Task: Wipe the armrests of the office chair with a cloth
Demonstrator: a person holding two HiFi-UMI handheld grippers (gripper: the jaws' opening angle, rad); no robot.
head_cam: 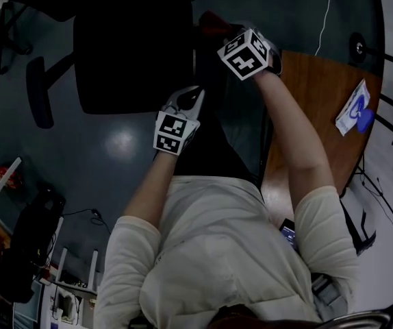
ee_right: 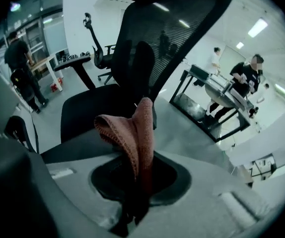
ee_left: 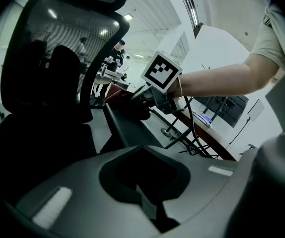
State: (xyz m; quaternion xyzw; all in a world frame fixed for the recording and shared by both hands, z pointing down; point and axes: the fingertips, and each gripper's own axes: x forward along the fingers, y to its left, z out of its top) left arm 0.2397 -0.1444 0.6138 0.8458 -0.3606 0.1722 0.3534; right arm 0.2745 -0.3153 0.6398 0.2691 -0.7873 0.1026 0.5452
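A black mesh office chair (head_cam: 131,53) stands ahead of me. My right gripper (head_cam: 218,31) is shut on a reddish-pink cloth (ee_right: 132,133), which folds up out of its jaws. In the left gripper view that gripper (ee_left: 152,97) holds the cloth (ee_left: 116,91) at the far end of the chair's dark armrest (ee_left: 125,128). My left gripper (head_cam: 189,96) hovers over the near end of the same armrest (head_cam: 207,88), jaws together with nothing between them (ee_left: 150,208). The mesh backrest (ee_right: 175,31) fills the right gripper view.
A wooden table (head_cam: 313,108) is right of the chair, with a blue and white item (head_cam: 354,112) on it and a cable (head_cam: 323,19) beyond. The chair's other armrest (head_cam: 39,91) sticks out at left. Other chairs, desks and standing people (ee_right: 244,81) are further back.
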